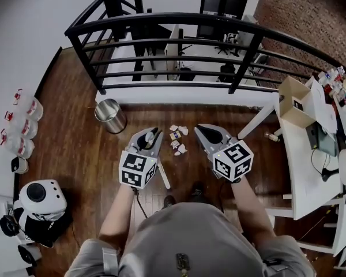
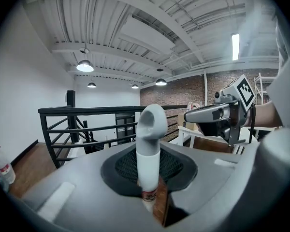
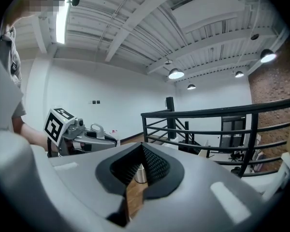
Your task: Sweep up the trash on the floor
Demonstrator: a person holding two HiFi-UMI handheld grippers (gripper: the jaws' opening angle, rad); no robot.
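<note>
Left gripper (image 1: 151,135) clamped on smooth white tube handle (image 2: 147,151) with a hooked grey end. Right gripper (image 1: 203,130) tips pinched together, empty. Crumpled white paper scraps (image 1: 177,139) on glossy wood floor (image 1: 75,126) just ahead, between both. Round steel bin (image 1: 111,115) beyond, left.

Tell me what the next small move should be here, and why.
Probably ease the left hand-held gripper forward to bring its white handle to the trash. The scraps lie loose on the wood floor just ahead, between the two, and the right hand-held gripper holds nothing.
</note>
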